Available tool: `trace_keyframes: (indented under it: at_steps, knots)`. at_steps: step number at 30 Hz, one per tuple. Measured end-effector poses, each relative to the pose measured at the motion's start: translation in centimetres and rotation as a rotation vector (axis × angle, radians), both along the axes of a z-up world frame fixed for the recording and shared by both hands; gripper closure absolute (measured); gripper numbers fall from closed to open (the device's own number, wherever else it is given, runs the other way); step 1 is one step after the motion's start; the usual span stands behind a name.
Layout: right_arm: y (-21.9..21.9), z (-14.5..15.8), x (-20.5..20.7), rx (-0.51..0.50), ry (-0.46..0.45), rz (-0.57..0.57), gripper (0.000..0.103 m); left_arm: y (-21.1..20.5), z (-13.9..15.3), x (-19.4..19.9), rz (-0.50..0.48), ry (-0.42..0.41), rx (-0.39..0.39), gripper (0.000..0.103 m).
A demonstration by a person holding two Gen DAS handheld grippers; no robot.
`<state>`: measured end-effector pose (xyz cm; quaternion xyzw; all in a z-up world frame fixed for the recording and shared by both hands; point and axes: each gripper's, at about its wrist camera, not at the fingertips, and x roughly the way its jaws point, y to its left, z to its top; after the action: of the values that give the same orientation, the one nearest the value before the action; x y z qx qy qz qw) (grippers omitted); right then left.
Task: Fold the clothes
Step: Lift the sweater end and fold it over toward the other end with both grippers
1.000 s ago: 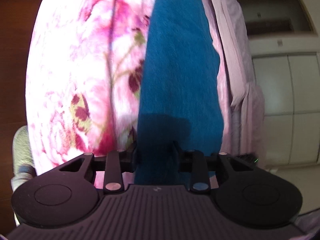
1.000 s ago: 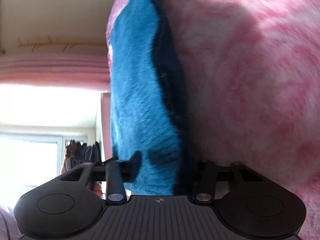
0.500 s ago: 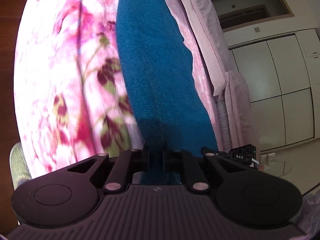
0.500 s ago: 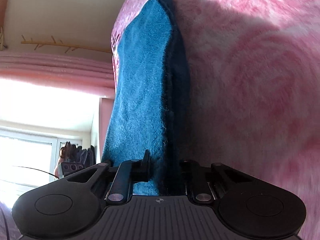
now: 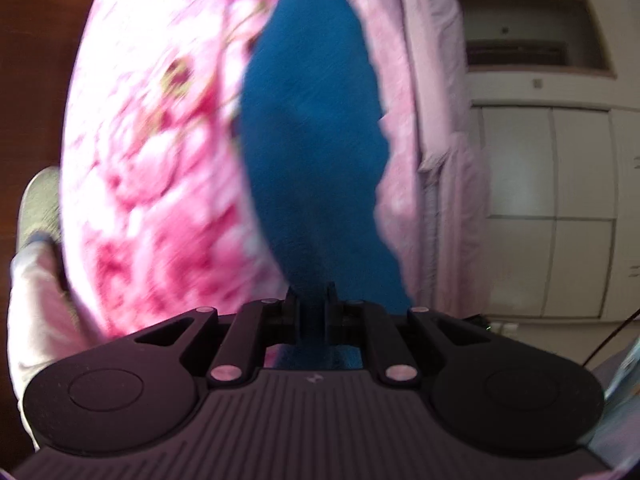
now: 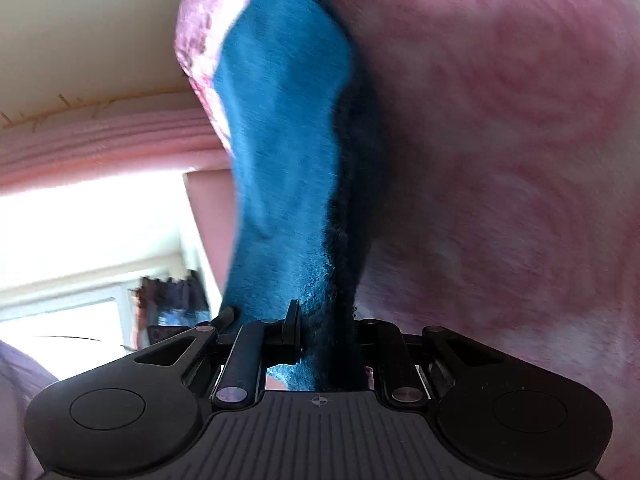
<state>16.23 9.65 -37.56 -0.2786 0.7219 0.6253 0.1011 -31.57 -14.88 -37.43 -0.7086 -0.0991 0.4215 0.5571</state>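
A fuzzy teal garment [image 5: 316,128] runs away from my left gripper [image 5: 311,308], whose jaws are pinched shut on its near edge. It lies stretched over a pink floral blanket [image 5: 160,152] on a bed. In the right wrist view the same teal garment [image 6: 288,152] rises lifted from my right gripper [image 6: 320,328], which is shut on a thick doubled edge of it. A darker fold of the garment hangs along its right side. The pink blanket [image 6: 500,160] fills the right of that view.
White cupboard doors [image 5: 560,208] stand to the right of the bed. A pale pink sheet [image 5: 432,80] hangs down the bed's side. A bright window [image 6: 80,248] and pink curtain rail [image 6: 100,140] lie to the left. A light sleeve [image 5: 36,304] shows at lower left.
Both grippers went from open around the teal garment's edge to shut on it. Both then rose and pulled the cloth up, so it now stretches taut away from the fingers.
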Motion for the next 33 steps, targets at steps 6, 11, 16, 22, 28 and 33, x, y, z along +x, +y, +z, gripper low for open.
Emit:
trace_keyframes:
  at_steps: [6,11,16,22,28,33]
  knots:
    - [9.0,4.9,-4.1,-0.010,0.081,-0.066,0.088,7.8,3.7,-4.2,0.102,-0.054,0.119,0.096]
    - [17.5,3.3,-8.4,-0.114,0.060,-0.238,0.087,15.5,0.2,-7.4,0.216,-0.125,0.045,0.093]
    - [22.4,-2.4,-12.6,-0.213,-0.083,-0.398,0.075,20.9,-4.6,-9.5,0.310,-0.182,-0.101,0.089]
    - [22.6,-3.5,-12.1,-0.134,0.043,-0.584,0.039,22.0,-5.2,-10.4,0.295,-0.166,-0.086,0.085]
    - [23.8,-0.1,-10.4,0.158,0.059,-0.544,0.035,20.2,-4.1,-12.5,0.424,-0.183,-0.036,0.058]
    - [20.7,3.6,-14.3,0.576,-0.104,-0.170,0.035,22.0,-0.3,-11.5,0.216,0.126,0.051,0.058]
